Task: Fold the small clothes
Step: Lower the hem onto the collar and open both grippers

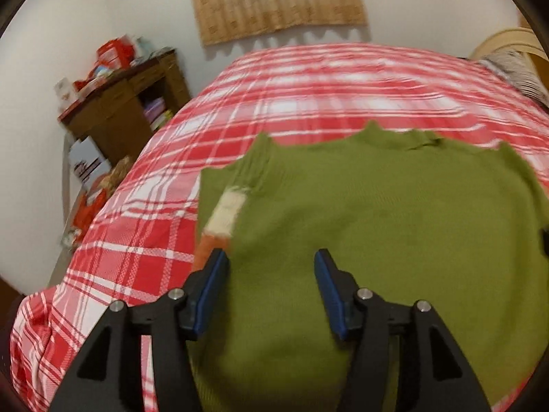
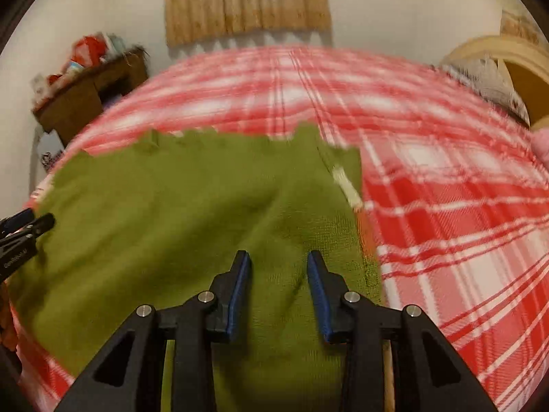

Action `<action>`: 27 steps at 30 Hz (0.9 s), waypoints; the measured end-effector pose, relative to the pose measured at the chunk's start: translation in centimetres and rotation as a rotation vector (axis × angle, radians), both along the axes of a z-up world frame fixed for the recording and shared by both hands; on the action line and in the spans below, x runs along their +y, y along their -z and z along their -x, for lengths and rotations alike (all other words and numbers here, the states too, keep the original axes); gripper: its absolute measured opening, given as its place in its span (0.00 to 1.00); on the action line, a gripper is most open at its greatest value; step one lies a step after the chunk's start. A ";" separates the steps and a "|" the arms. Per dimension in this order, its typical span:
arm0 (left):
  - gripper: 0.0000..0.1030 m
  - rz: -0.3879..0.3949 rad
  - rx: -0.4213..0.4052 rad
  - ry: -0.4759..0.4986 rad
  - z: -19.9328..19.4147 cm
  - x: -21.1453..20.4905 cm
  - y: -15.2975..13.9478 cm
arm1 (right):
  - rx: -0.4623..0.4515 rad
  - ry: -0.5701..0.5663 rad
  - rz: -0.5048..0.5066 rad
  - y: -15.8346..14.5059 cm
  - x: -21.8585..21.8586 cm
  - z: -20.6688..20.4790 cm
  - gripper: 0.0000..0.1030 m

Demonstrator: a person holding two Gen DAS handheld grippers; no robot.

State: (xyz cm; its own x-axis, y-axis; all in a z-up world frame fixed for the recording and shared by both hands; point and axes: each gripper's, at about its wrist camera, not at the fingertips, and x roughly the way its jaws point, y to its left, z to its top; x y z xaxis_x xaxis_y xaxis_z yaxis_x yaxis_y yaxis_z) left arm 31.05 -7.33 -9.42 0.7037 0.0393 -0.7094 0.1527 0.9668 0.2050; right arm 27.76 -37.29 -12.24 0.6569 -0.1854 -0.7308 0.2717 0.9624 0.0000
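Both claws — left claw (image 1: pixel 271 257), right claw (image 2: pixel 278 257) — wide apart over green sweater (image 1: pixel 377 223).

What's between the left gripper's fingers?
Only green sweater, seen in the left wrist view; the left gripper is open over it, gripping nothing.

The left hand-held gripper (image 1: pixel 271 257) is built from matte black plastic arms with triangular cut-outs near their bases. Each finger is lined on its inner face with a dark blue pad (image 1: pixel 325 274). Two round silver screw heads (image 1: pixel 176 293) are set along each arm at the joints. The right hand-held gripper (image 2: pixel 278 257) is made alike: black angular arms, blue pads (image 2: pixel 317 281), silver screws (image 2: pixel 351 297). A pale strip is seen beneath its right arm.
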 end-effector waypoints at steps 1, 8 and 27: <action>0.61 -0.005 -0.018 -0.007 -0.4 0.0 0.1 | 0.004 0.005 0.016 0.1 -0.1 -0.3 0.35; 0.71 -0.037 0.024 -0.061 -5.6 -1.6 1.0 | -0.019 0.044 0.016 0.5 -0.8 -0.7 0.35; 0.72 0.051 0.052 0.028 -1.1 -1.3 -2.1 | -0.051 0.100 0.001 0.0 -1.7 0.2 0.38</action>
